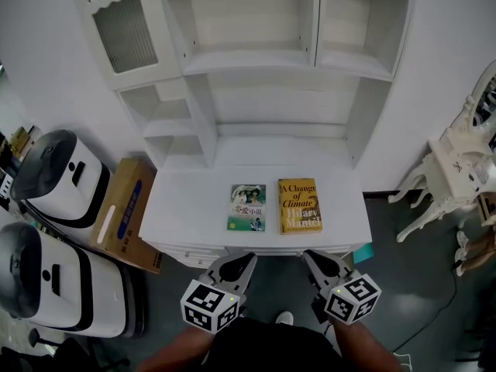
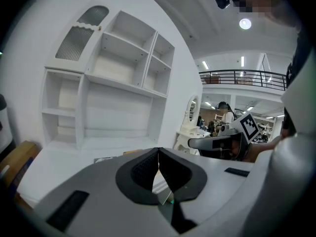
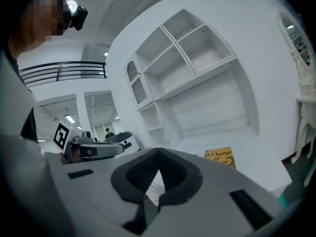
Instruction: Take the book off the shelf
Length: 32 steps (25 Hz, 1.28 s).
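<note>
Left gripper: jaws together at the tips, nothing between them (confirmed in the left gripper view). Held low, below and to the left of the yellow book, off the front edge of the surface.

Right gripper: jaws likewise pressed tip to tip, empty. Held just below the yellow book, also clear of the surface. The book's cover shows past this gripper's right side.

Books: 2 lie flat, covers up, side by side near the front of the surface. The green book is just left of the yellow book, with a narrow gap between them. Neither touches a gripper.

Shelf unit: rises behind the yellow book. Every open compartment in view is bare. 1 door at the upper left is closed; its contents cannot be seen.

Step in hand (judgement): not settled. This fits 2 stages. Either a book has come down from the bare compartments and been laid flat, grippers released. Or the surface itself counts as the shelf and a book waits there. Which book the task means is not shown.

Next move: cannot be fixed from this. Both books lie flat with no edge overhanging, so there is little for jaws to bite on.
</note>
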Tool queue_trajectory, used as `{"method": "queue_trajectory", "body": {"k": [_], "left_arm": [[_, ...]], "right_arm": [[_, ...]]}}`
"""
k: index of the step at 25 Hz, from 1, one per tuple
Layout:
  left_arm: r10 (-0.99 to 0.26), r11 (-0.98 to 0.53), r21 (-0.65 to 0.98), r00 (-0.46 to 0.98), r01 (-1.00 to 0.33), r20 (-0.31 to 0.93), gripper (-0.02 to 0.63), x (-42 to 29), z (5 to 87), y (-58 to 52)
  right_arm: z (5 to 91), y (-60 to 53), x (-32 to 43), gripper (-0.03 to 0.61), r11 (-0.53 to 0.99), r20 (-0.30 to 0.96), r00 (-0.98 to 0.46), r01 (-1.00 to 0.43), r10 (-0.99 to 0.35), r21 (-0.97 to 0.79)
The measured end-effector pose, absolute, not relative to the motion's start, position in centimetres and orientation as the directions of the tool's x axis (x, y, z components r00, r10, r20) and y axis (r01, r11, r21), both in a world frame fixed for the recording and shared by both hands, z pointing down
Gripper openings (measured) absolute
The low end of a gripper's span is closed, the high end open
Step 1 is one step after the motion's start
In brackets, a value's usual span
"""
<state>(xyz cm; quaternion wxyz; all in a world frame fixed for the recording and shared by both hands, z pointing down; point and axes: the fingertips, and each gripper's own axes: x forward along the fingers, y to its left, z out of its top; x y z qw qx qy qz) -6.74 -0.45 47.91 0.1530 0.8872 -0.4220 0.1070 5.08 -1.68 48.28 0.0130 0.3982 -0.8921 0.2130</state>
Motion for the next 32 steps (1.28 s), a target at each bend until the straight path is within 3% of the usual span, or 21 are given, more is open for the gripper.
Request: {"method": "queue_trajectory", "body": {"k": [32], "left_arm": [[-0.758,-0.559,0.151,0.577,-0.815,0.304,0.011,-5.9,47.5,-0.2]], "right_arm": [[48.8,-1.3,7.0,0.028,0.594,0.203,-0.679,-0.723,-0.705,-0.353]]}}
